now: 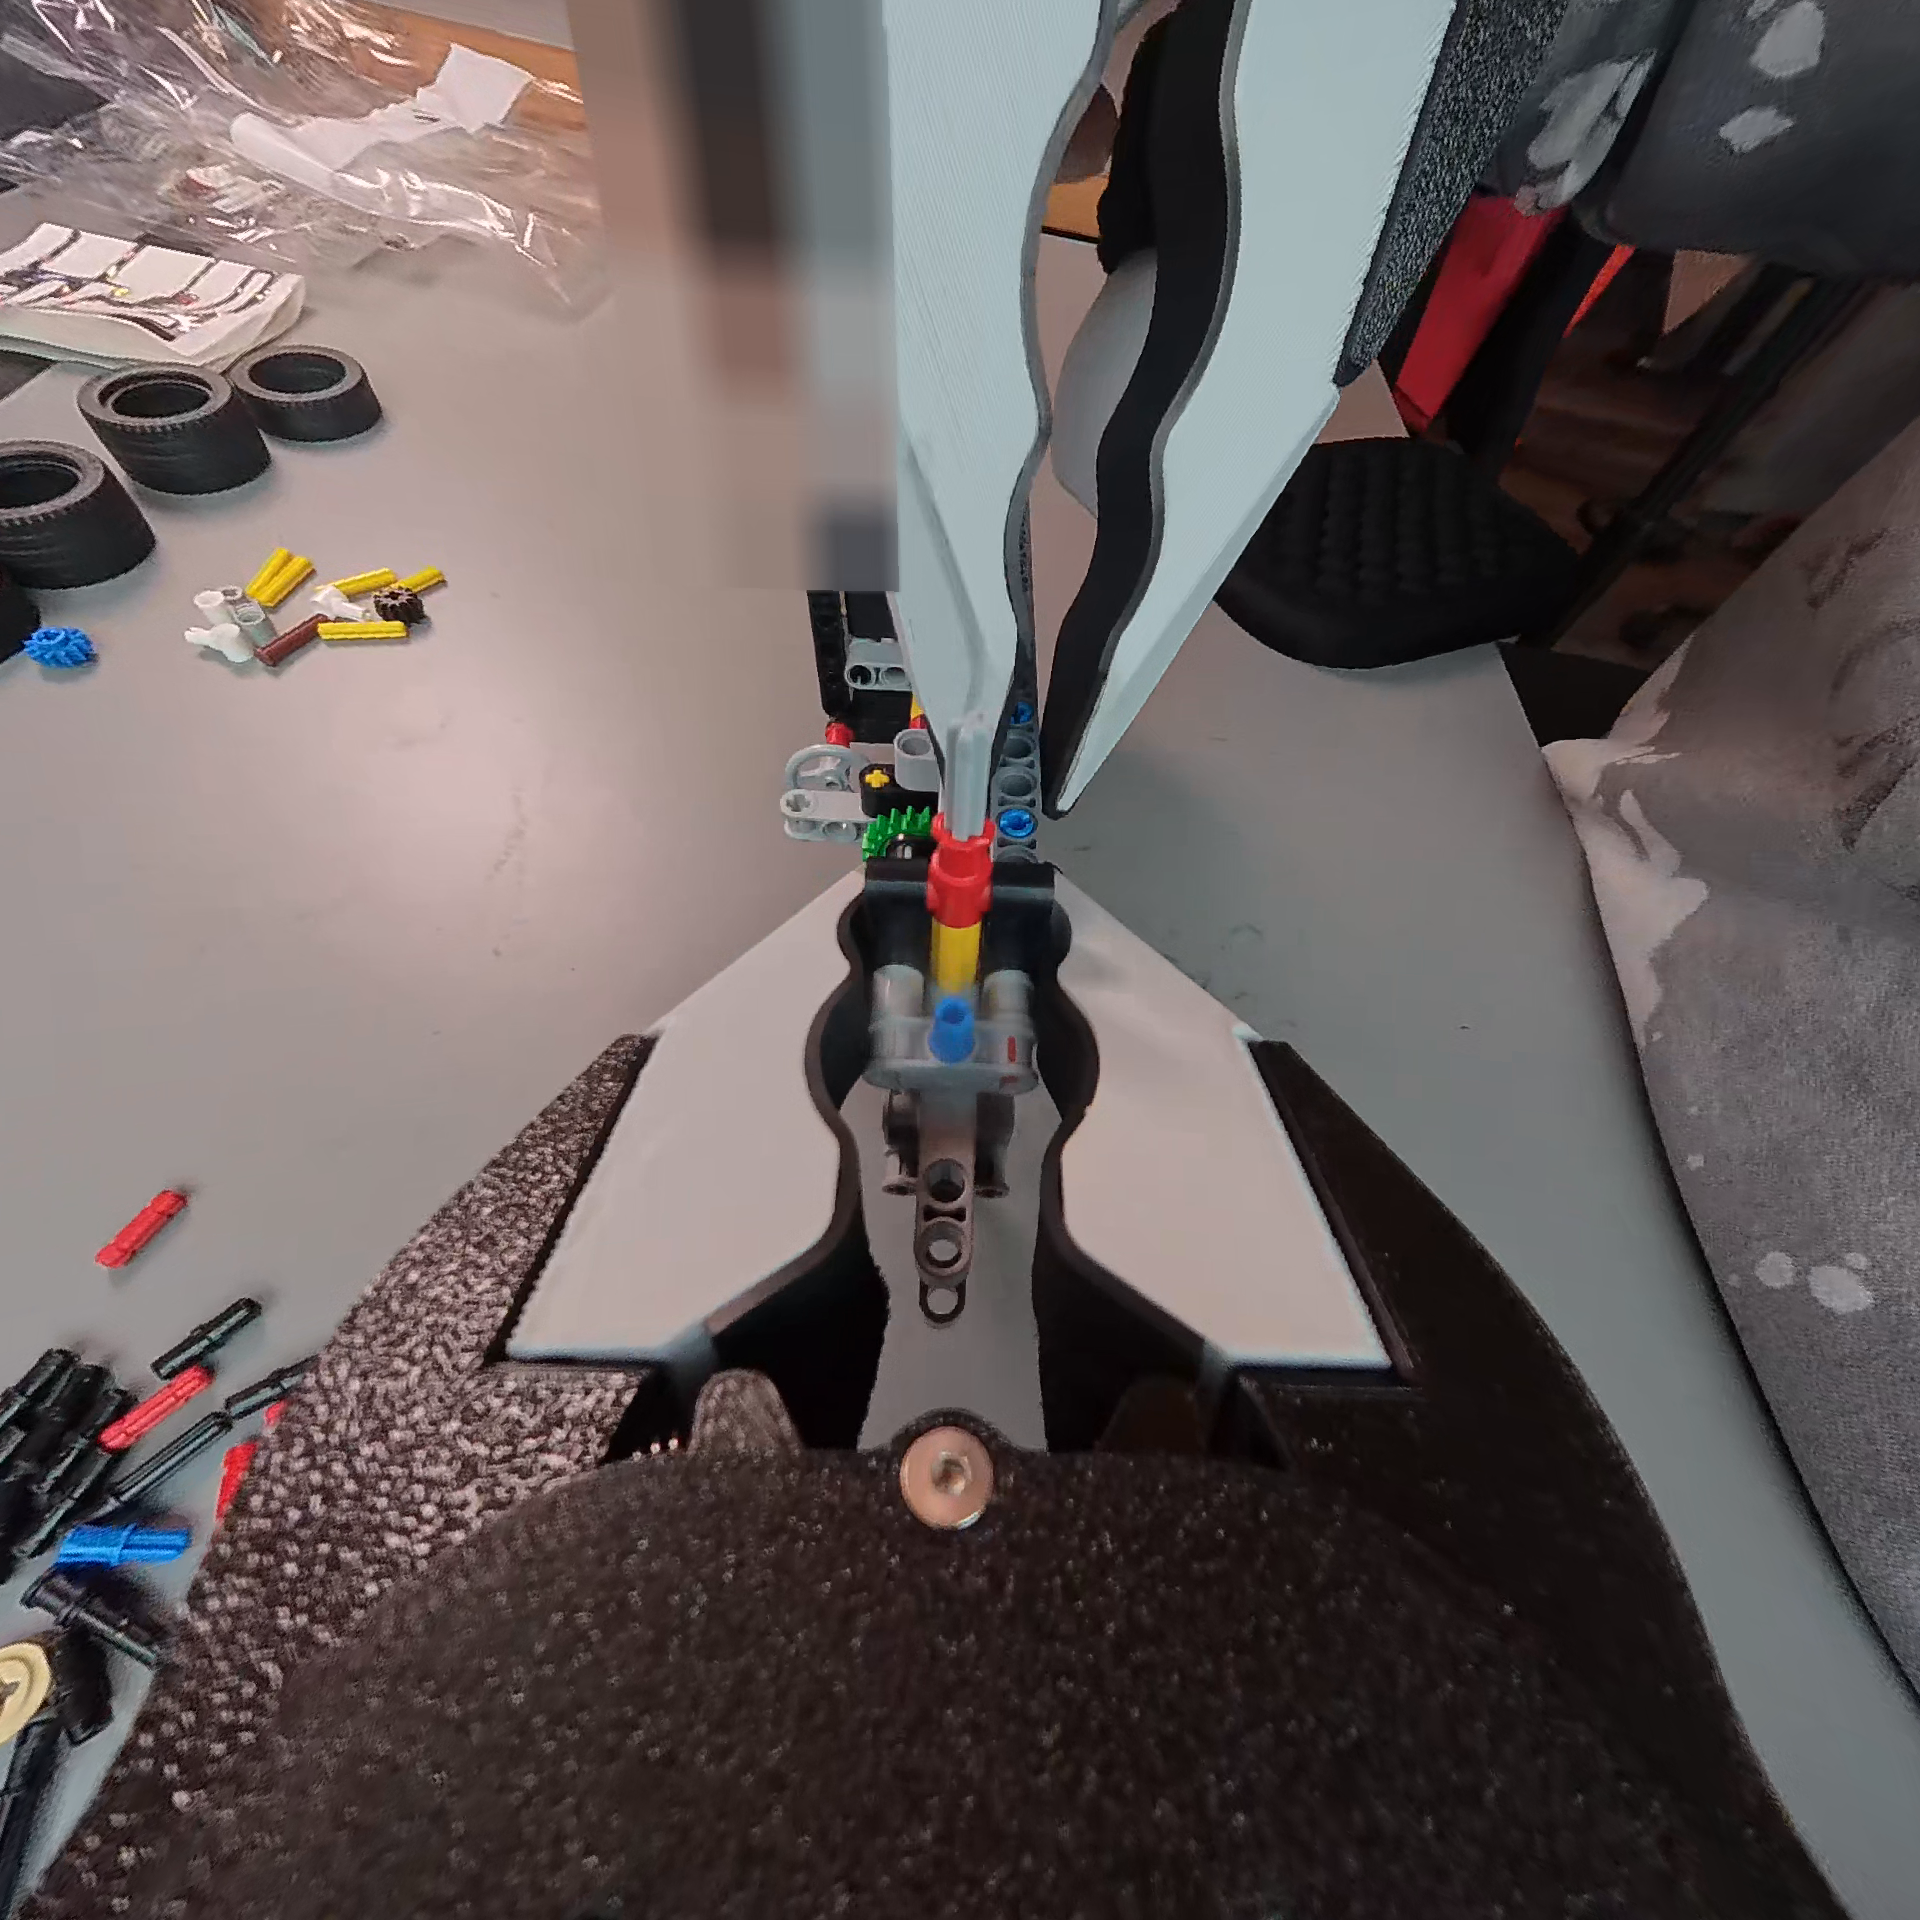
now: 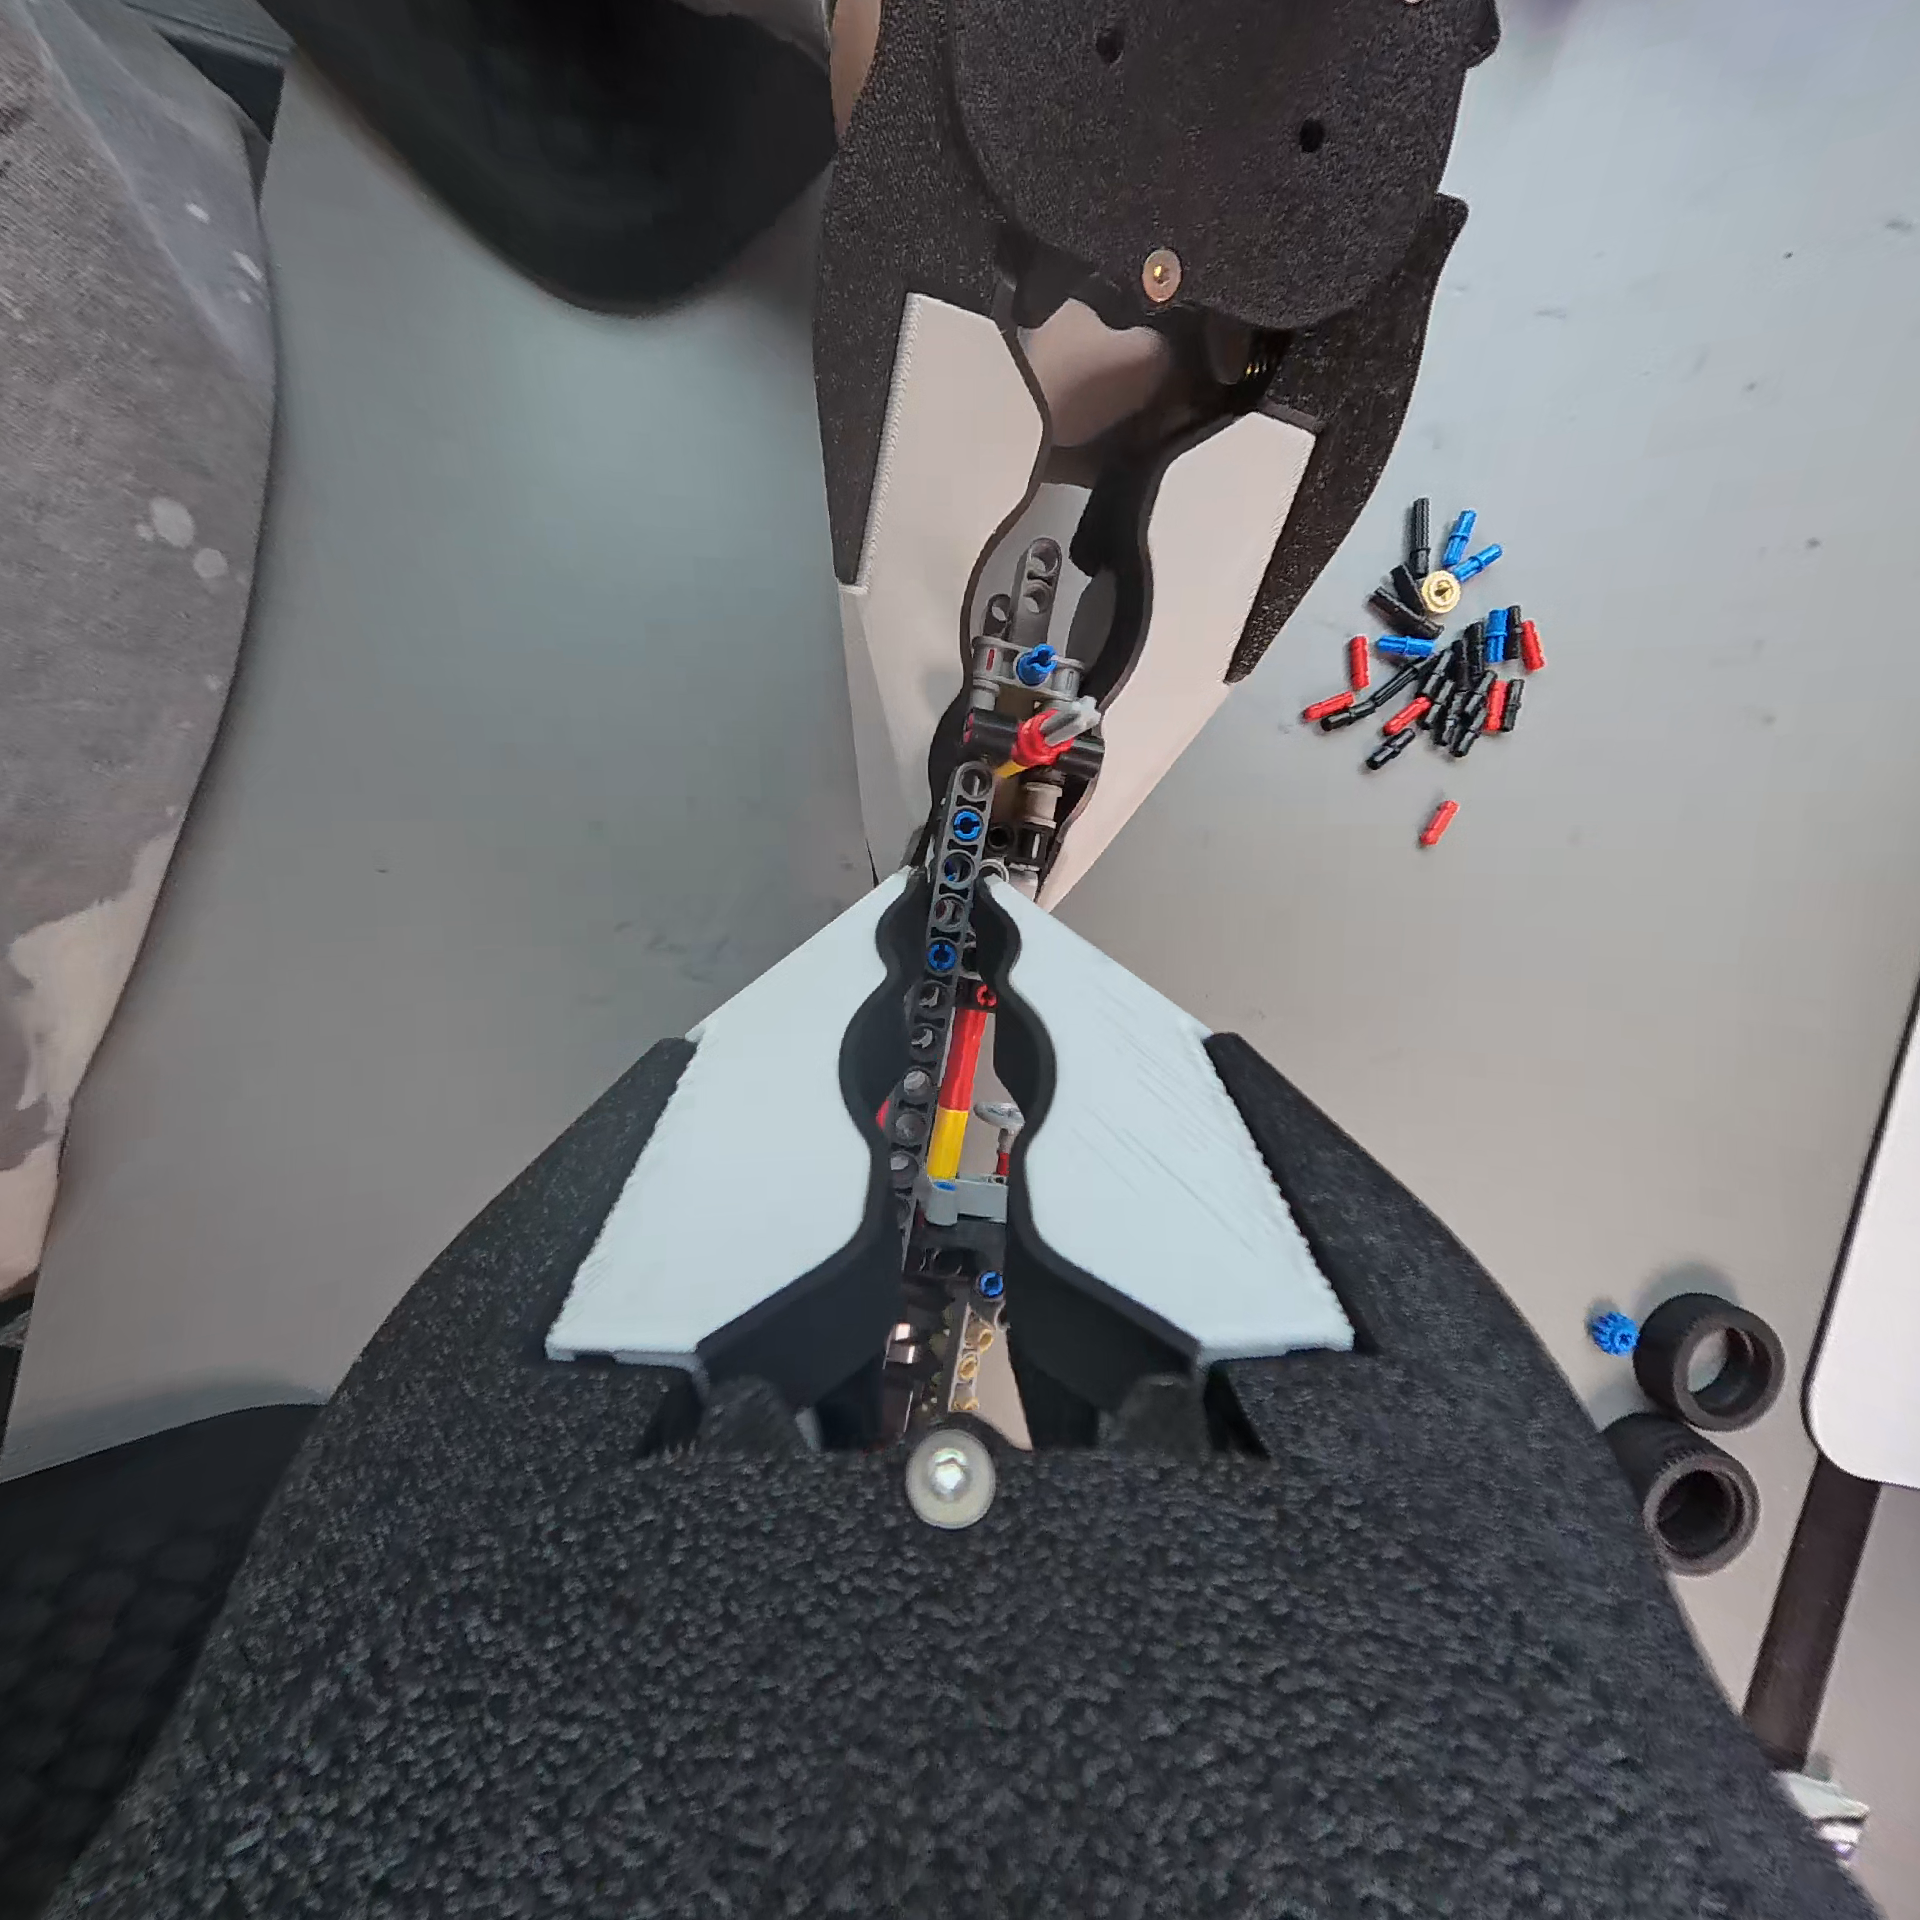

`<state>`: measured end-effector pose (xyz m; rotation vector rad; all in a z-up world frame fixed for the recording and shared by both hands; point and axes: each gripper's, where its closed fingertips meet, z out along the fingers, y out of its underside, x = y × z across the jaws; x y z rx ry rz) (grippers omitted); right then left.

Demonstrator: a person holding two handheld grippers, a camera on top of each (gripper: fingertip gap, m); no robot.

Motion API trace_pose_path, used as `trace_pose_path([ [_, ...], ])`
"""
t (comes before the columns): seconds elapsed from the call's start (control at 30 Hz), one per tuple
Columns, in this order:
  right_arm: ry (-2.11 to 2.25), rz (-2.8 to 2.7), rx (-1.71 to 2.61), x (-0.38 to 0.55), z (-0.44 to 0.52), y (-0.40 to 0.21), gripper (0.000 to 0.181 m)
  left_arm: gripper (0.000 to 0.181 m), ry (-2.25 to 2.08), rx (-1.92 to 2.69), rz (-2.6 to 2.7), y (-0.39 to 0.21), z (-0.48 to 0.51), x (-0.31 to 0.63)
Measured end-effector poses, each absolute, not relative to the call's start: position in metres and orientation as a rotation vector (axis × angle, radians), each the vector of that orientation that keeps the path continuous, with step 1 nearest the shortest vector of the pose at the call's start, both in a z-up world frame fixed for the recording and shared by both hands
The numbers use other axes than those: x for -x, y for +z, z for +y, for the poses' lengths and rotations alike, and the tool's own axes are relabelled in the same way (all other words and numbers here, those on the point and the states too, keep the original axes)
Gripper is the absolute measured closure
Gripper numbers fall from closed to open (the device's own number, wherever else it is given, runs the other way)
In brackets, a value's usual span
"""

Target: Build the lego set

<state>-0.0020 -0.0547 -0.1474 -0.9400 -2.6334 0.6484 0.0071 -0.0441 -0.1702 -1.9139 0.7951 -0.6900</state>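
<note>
My left gripper [image 1: 956,883] is shut on a small lego sub-assembly [image 1: 951,1029]: a grey connector with a blue pin, a yellow axle, a red bush and a grey axle tip. My right gripper [image 2: 951,894] is shut on a long dark beam frame [image 2: 961,831] with blue pins and a red and yellow axle. The two grippers meet tip to tip above the grey table [image 1: 520,883]. The sub-assembly [image 2: 1029,665] lies against the frame's end; I cannot tell whether they are joined. In the left wrist view, the right gripper [image 1: 1023,769] comes down from above onto the frame [image 1: 1013,790].
Black tyres [image 1: 171,426], a pile of yellow and white small parts [image 1: 312,608] and loose pins [image 1: 125,1434] lie to the left. Plastic bags [image 1: 260,125] and a printed sheet [image 1: 135,281] are at the back left. A grey cloth [image 1: 1787,935] lies along the table's edge. Pins [image 2: 1444,665] and tyres [image 2: 1709,1361] also show. My two grippers' fingertips are within a few centimetres of each other.
</note>
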Motion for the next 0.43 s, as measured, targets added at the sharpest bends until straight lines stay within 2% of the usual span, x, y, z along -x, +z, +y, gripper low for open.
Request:
trace_pose_path([
  [0.17, 0.714, -2.607, 1.005, 0.000, -0.054, -0.145, 0.176, 0.155, -0.663, 1.907, 0.825, -0.172, -0.043, -0.009],
  [0.43, 0.836, -2.463, 1.018, 0.004, -0.041, -0.089, 0.175, 0.155, -0.631, 1.888, 0.864, -0.171, -0.042, -0.013],
])
